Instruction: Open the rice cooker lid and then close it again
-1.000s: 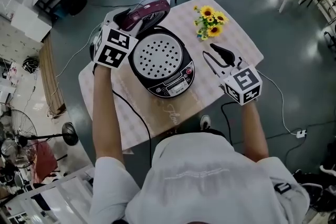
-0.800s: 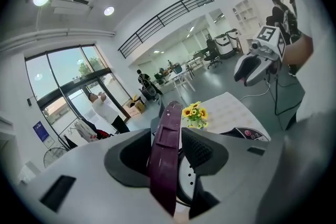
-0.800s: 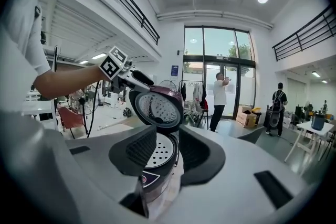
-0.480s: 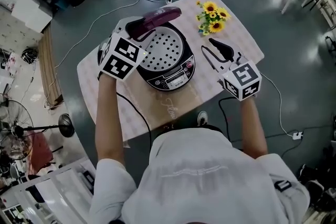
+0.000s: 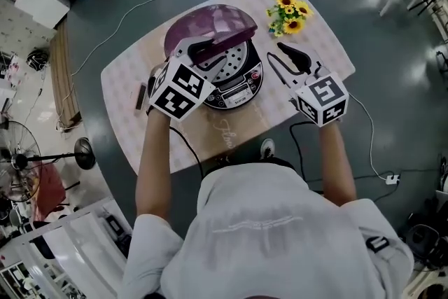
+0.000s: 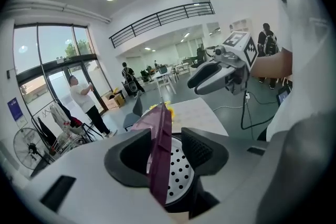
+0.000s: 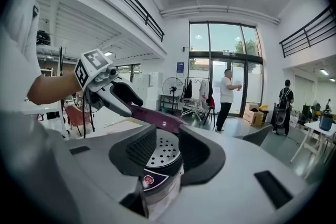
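In the head view, the rice cooker (image 5: 238,91) is sitting in the upper middle of the picture, on the worktop (image 5: 126,115). Its purple lid (image 5: 210,28) is hanging about half way down over the pot, not yet shut. So the opening part looks done, and the closing looks only half done. The left gripper (image 5: 206,51) is reaching to the lid's front edge. The right gripper (image 5: 276,56) is waiting to the right of the cooker, apart from it. Yellow sunflowers (image 5: 285,12) are lying in the upper right.

In the left gripper view, the jaws are standing wide with the lid's thin edge (image 6: 160,149) between them. The edge is sitting close by the left jaw, with a gap to the other. Behind it, a round plate with holes (image 6: 178,170) is covering the pot. No food is showing, and what is under the plate is hidden.

In the right gripper view, the jaws are standing fairly wide with nothing in them. The cooker (image 7: 157,186) is sitting beyond them.
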